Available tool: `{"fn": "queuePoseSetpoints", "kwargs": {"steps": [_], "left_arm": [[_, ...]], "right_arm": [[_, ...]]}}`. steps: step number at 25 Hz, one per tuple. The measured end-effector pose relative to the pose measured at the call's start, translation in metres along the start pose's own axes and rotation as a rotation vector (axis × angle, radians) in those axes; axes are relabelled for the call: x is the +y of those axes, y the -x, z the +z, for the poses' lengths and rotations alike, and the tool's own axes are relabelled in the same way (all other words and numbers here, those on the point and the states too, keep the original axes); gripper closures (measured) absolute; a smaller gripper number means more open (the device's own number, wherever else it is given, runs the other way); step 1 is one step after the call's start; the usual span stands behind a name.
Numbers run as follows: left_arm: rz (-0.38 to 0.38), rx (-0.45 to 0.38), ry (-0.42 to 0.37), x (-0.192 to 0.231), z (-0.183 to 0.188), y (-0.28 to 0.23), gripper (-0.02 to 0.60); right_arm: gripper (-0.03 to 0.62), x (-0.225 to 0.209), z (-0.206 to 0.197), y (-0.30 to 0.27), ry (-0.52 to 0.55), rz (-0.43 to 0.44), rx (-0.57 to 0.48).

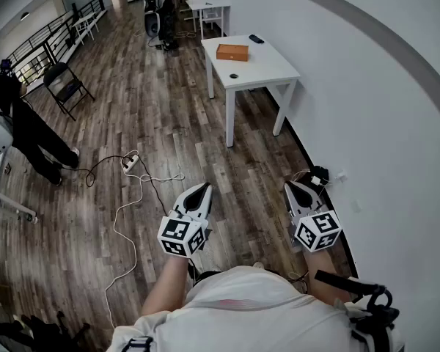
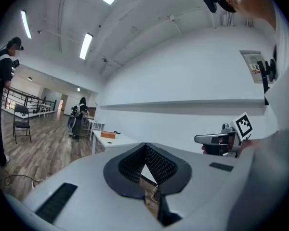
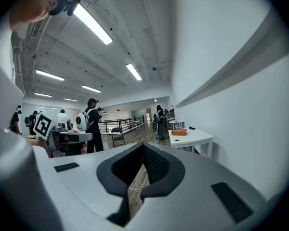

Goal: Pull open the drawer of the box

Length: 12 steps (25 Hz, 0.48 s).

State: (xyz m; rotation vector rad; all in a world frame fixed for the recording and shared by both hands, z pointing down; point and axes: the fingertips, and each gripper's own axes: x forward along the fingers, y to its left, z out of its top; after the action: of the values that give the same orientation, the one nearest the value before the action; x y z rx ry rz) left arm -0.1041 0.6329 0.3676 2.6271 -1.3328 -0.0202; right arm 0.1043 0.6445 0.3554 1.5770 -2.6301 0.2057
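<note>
Far ahead, an orange-brown box (image 1: pixel 232 51) sits on a white table (image 1: pixel 258 70) against the right wall. The same box shows small in the left gripper view (image 2: pixel 107 135) and in the right gripper view (image 3: pixel 179 132). My left gripper (image 1: pixel 206 187) and right gripper (image 1: pixel 290 185) are held side by side over the wooden floor, well short of the table. Both point roughly level toward it. The left gripper's (image 2: pixel 145 145) jaws are shut with nothing between them. The right gripper's (image 3: pixel 143 145) jaws also meet at the tip and hold nothing.
A power strip (image 1: pixel 130 161) with white and black cables lies on the floor ahead to the left. A folding chair (image 1: pixel 66 86) and a person (image 1: pixel 26 127) stand further left. The white wall (image 1: pixel 367 123) runs along the right. More tables (image 1: pixel 205 6) stand at the back.
</note>
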Motion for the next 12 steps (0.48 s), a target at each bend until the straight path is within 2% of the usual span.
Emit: {"fn": "queuePoseSetpoints", "kwargs": {"steps": [6,12], "left_arm": [[0.007,-0.008,0.023,0.043,-0.004,0.022,0.571],[0.014,0.024,0.079,0.077,-0.025,0.043,0.571]], "right_arm": [[0.591,0.036,-0.007,-0.028,0.013,0.001,0.020],[0.591,0.071,-0.020,-0.050,0.039,0.019,0.070]]}}
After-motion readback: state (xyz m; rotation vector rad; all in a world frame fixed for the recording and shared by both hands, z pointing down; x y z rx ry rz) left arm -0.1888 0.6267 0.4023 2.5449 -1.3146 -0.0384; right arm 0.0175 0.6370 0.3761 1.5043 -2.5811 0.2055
